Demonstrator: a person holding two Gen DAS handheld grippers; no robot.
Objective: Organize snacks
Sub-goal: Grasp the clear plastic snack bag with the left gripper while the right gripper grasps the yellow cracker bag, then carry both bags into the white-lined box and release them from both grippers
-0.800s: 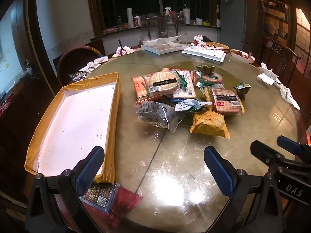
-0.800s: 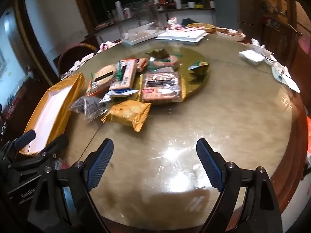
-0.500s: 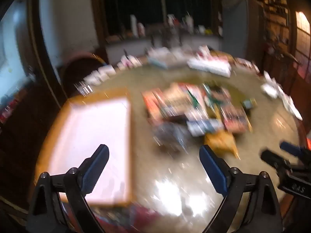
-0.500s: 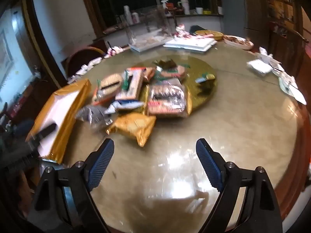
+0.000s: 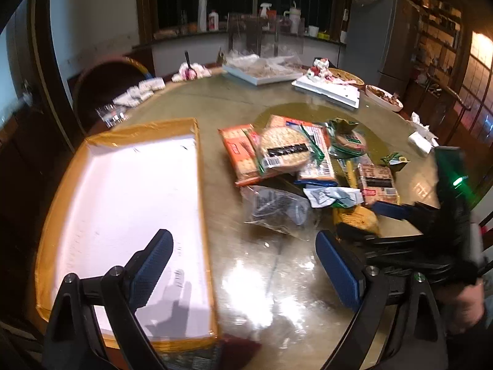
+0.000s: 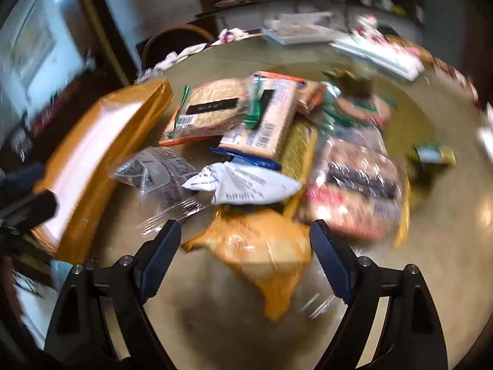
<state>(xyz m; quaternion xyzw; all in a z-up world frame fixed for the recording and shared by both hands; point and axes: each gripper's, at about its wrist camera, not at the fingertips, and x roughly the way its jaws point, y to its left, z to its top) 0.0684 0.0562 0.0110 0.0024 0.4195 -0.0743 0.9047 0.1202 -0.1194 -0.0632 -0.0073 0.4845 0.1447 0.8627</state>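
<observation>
Now we see the right gripper (image 6: 243, 246) has swung in from the near table edge and hangs low over the snack pile, jaws spread wide with nothing between the pads; the orange bag (image 6: 258, 246) lies on the table just under and ahead of them. The left gripper (image 5: 243, 265) has shifted too, now over the near rim of the tray (image 5: 200, 203), jaws also released and empty. Tray is bare, white inside. Snacks sit heaped mid-table (image 5: 271, 104): cracker packs (image 5: 283, 151), a clear bag (image 5: 274, 206), a white wrapper (image 6: 240, 182). Right view is smeared by motion. We judge the first pick is starting, orange bag likely, nothing sorted yet.
</observation>
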